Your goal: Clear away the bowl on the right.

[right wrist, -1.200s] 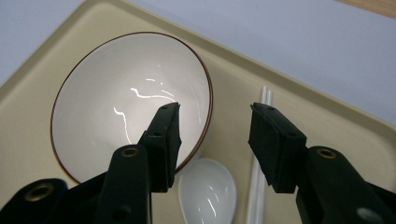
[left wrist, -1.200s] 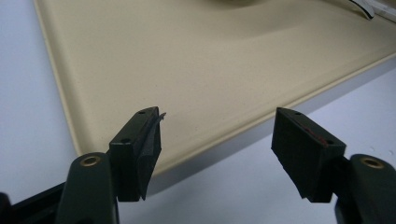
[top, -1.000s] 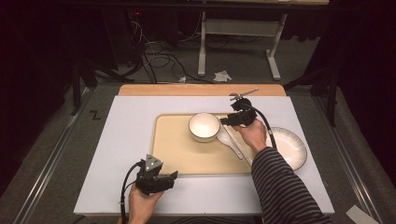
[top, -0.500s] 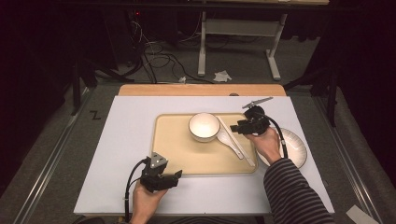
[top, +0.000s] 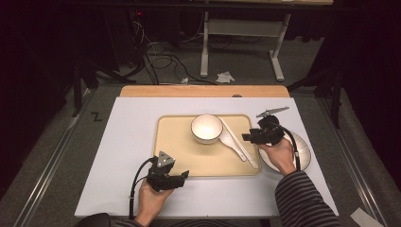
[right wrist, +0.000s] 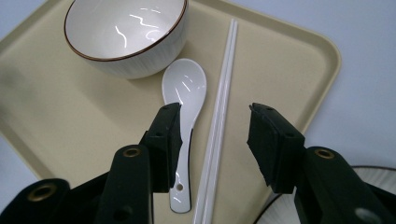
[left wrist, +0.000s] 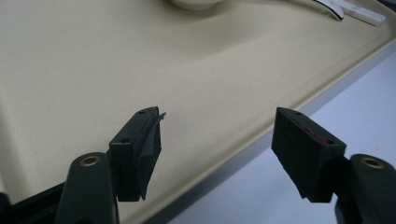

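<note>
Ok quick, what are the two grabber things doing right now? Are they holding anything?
Left gripper: open, holding nothing, over the tray edge.
Right gripper: open, holding nothing, above the chopsticks and spoon.

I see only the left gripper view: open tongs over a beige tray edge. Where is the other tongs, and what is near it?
Observer: The right tongs hovers at the tray's right edge, open and empty.
Operator: What lies under it?
Observer: A white spoon beside white chopsticks, both on the tray.
Operator: Is the bowl full?
Observer: The bowl looks empty.
Operator: Anything off the tray?
Observer: A plate on the table, right of the tray, partly under the right hand.
</note>
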Motion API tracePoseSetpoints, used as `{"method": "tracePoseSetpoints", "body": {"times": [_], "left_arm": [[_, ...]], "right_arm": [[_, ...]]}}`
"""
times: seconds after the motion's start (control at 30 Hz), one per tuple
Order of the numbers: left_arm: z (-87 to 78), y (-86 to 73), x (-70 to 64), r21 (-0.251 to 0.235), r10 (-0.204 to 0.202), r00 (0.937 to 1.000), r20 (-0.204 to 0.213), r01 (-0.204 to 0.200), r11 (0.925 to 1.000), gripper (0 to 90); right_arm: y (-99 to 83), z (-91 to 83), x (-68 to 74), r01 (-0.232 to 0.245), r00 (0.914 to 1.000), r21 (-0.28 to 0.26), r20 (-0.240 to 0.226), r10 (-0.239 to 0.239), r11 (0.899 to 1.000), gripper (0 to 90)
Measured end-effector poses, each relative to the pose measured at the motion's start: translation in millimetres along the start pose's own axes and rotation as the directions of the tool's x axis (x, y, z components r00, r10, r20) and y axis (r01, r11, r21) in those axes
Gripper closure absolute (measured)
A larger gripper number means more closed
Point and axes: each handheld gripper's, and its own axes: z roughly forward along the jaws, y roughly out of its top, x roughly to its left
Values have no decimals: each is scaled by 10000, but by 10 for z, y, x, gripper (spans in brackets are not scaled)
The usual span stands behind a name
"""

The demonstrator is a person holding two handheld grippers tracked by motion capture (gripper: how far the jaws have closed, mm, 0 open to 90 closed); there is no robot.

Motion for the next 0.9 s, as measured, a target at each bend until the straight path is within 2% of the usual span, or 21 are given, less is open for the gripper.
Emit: {"method": "tracePoseSetpoints", "body": {"times": [0.27, 0.5, 0.6, 0.67, 0.73, 0.9], "left_arm": [[59, 9, -35, 124, 64, 9997, 227, -66, 9999, 333], [92, 23, -77, 151, 253, 9987, 438, -260, 9995, 333], [104, 31, -84, 114, 182, 9987, 479, -187, 9998, 333], [117, 26, -98, 107, 144, 9985, 524, -149, 9998, 334], [123, 22, -104, 215, 239, 9981, 563, -252, 9995, 334], [154, 29, -103, 245, 57, 9980, 627, -73, 9997, 334]], "right_arm": [[-168, -96, -40, -287, 9996, -53, 48, 287, 9996, 535], [-323, -207, -65, -316, 9995, -139, 93, 317, 9994, 526], [-388, -268, -79, -341, 9993, -214, 121, 344, 9992, 514], [-436, -304, -91, -398, 9992, -282, 61, 400, 9988, 513], [-491, -326, -118, -504, 9985, -311, -241, 497, 9982, 513], [-639, -382, -180, -628, 9978, -307, -212, 622, 9976, 502]]}}
